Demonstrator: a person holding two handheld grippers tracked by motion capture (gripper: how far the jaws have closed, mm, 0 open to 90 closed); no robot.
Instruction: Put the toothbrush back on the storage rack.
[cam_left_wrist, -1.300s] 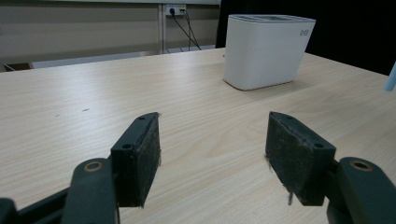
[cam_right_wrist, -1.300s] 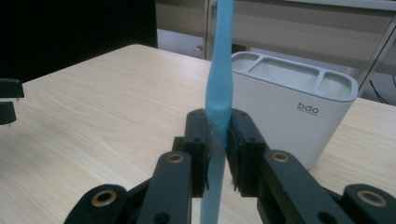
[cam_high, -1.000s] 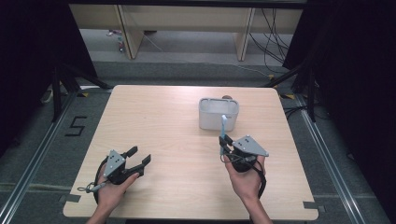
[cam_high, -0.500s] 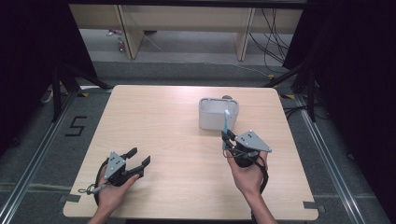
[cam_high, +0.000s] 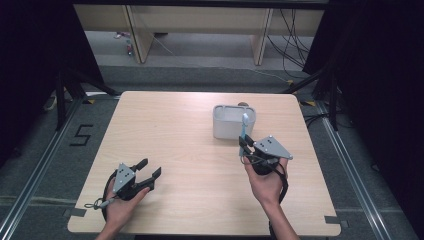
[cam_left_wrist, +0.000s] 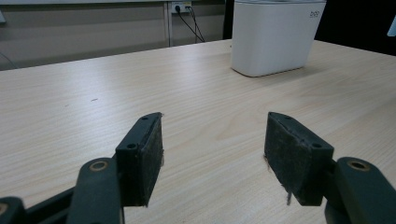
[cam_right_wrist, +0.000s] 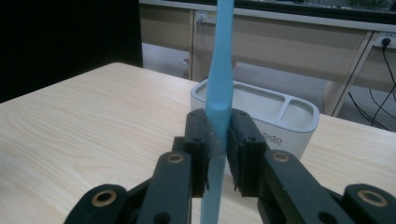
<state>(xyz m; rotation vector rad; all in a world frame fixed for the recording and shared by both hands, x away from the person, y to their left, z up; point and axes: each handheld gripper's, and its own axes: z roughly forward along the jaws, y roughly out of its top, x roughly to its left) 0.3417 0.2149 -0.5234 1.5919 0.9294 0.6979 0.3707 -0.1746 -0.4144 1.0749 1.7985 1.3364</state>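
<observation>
A light blue toothbrush (cam_right_wrist: 220, 60) stands upright, pinched at its handle by my right gripper (cam_right_wrist: 218, 140), which is shut on it. In the high view the toothbrush (cam_high: 244, 125) rises just in front of a white holder (cam_high: 220, 127) with two compartments, and the right gripper (cam_high: 243, 145) is close to the holder's near wall. The holder (cam_right_wrist: 280, 126) sits right behind the jaws. My left gripper (cam_high: 151, 167) rests low at the table's front left. Its jaws have just been closing a little but still stand wide, with nothing between them (cam_left_wrist: 215, 144). The holder (cam_left_wrist: 271, 42) is far ahead of it.
The wooden table (cam_high: 175, 130) has bare surface between the two hands and to the holder's left. Its front edge lies just behind both hands. Dark curtains flank the table, and cables (cam_high: 295, 35) run across the floor beyond the far edge.
My right gripper has drifted slightly toward the holder, carrying the toothbrush. The left hand has stayed where it was.
</observation>
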